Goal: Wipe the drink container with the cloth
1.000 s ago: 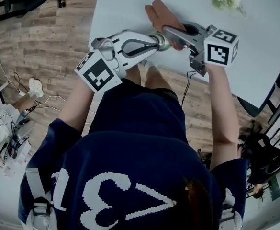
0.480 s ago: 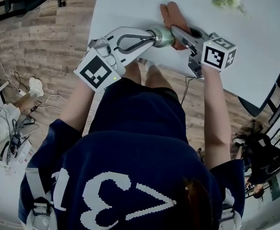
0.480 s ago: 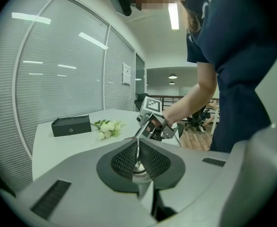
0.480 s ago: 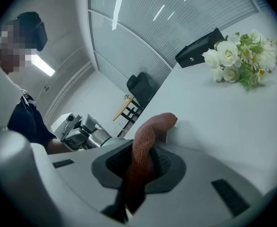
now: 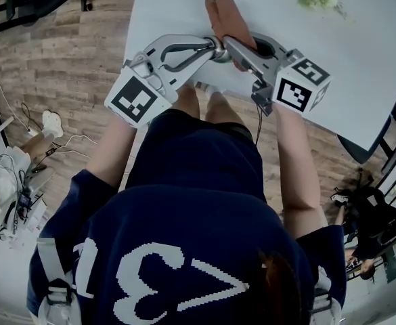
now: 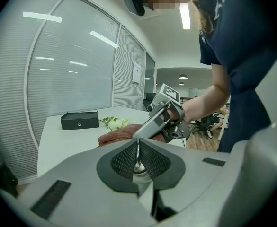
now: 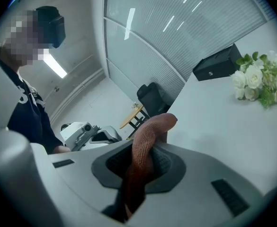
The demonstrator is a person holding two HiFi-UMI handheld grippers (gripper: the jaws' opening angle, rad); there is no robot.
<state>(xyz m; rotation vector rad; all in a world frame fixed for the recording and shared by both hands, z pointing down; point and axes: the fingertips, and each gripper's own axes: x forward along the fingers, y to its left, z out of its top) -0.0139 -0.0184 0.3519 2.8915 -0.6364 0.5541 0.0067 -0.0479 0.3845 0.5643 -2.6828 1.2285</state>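
Head view, upper centre: left gripper [image 5: 212, 45] pinches drink container [image 5: 218, 51], right gripper [image 5: 229, 41] pinches cloth [image 5: 223, 12]; we judge wiping pressure could dislodge the container.

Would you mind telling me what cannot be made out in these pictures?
- Drink container: head view, mostly hidden behind the cloth and left gripper.
- Its body: left gripper view shows only a metal sliver between the jaws.
- Right gripper view: the cloth in the right gripper blocks the container.
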